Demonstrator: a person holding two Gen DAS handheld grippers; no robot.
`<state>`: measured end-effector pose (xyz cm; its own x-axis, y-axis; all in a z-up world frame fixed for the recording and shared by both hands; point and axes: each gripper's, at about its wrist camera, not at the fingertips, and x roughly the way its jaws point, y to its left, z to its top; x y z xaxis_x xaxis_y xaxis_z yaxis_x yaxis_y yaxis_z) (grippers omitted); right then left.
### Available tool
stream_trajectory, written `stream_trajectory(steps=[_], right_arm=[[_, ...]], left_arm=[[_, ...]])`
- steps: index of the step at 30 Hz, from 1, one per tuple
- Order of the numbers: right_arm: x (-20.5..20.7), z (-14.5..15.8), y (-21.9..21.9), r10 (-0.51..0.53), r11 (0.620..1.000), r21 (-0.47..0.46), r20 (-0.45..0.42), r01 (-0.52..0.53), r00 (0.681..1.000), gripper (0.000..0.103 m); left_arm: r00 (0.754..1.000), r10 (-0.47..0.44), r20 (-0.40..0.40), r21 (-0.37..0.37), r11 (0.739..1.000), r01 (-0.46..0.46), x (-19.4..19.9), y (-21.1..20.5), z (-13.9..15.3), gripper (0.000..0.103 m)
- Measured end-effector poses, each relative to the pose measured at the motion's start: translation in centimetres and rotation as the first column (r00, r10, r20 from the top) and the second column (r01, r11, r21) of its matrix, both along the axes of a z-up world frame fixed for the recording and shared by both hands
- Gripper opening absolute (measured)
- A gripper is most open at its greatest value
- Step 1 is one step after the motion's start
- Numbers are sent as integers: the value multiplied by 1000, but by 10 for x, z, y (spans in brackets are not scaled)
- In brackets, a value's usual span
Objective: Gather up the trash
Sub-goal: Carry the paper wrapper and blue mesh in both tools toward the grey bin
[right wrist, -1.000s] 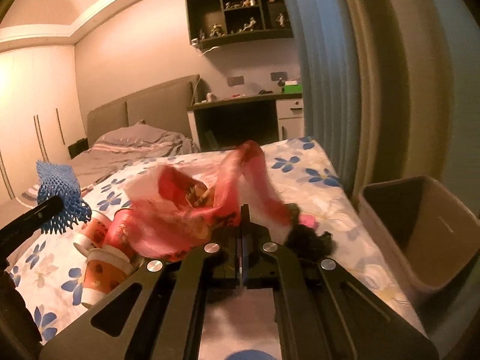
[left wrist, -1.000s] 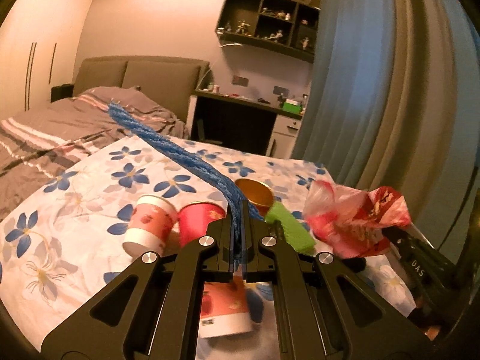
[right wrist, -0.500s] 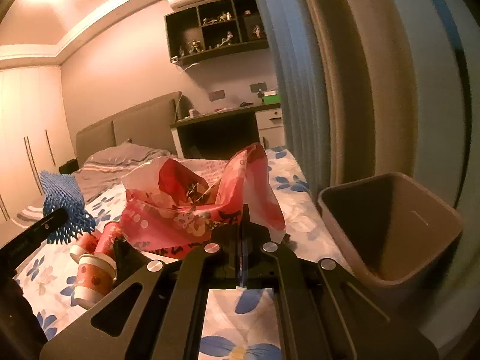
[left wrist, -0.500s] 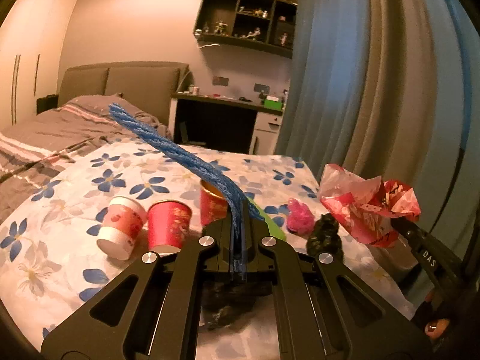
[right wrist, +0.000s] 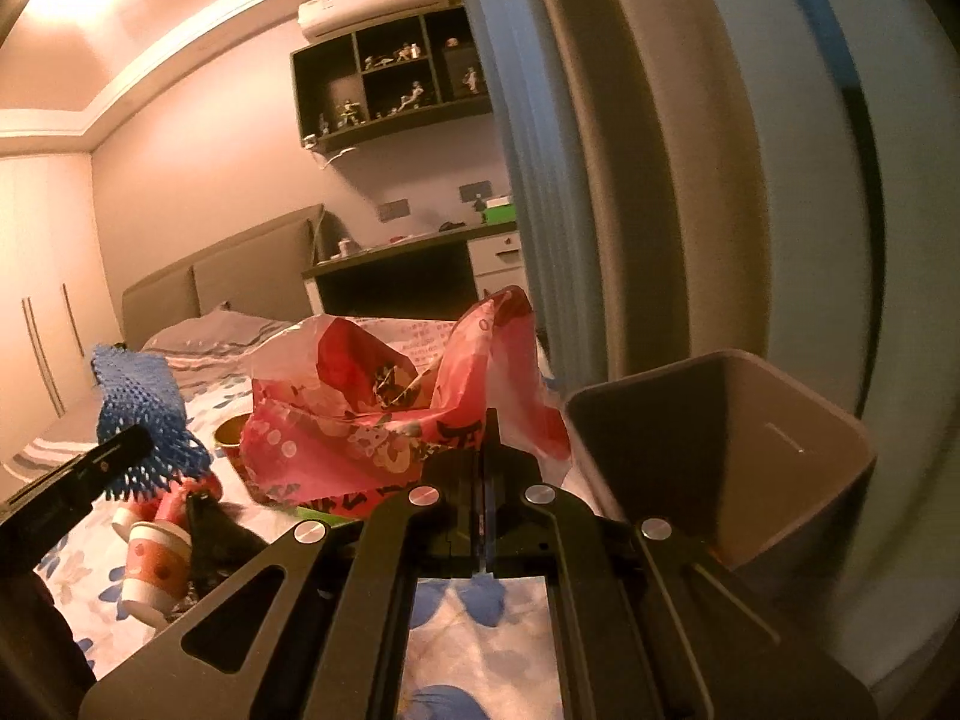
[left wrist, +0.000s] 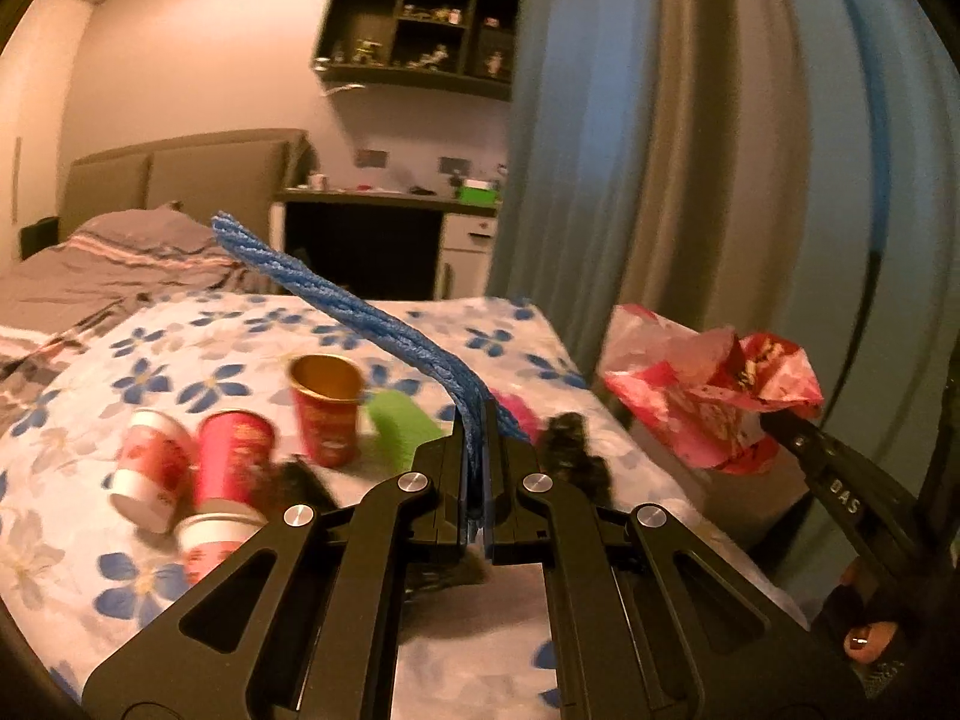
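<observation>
My left gripper (left wrist: 478,468) is shut on a blue foam net (left wrist: 354,306), held above the flowered bed; the net also shows in the right wrist view (right wrist: 141,414). My right gripper (right wrist: 485,480) is shut on a red and white plastic bag (right wrist: 390,414), held just left of the open brown trash bin (right wrist: 720,450). The bag also shows in the left wrist view (left wrist: 708,402). On the bed lie several red paper cups (left wrist: 327,408), a green piece (left wrist: 399,423), a pink piece (left wrist: 519,414) and black scraps (left wrist: 573,450).
The bin stands off the bed's right edge, against the long curtain (left wrist: 690,150). A desk (left wrist: 384,228) and wall shelf (left wrist: 420,60) are at the back. The grey duvet (left wrist: 90,276) covers the bed's far left.
Both grippers have swung right with their loads. The trash bin has come closer and larger in the right wrist view, with the bag now beside its rim.
</observation>
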<state>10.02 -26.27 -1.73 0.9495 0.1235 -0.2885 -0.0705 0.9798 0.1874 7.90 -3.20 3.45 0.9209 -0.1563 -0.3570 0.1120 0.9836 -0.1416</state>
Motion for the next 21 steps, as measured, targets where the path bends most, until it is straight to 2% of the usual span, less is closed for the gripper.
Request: stream_trajectory(steps=[9, 21], right_arm=[[-7, 0, -38, -95, 995, 8, 14, 95, 995, 2], [-5, 0, -89, -243, 970, 21, 28, 243, 970, 2]], left_arm=[[987, -161, 13, 35, 986, 161, 16, -63, 4, 2], [945, -328, 13, 42, 944, 327, 41, -143, -1, 2]])
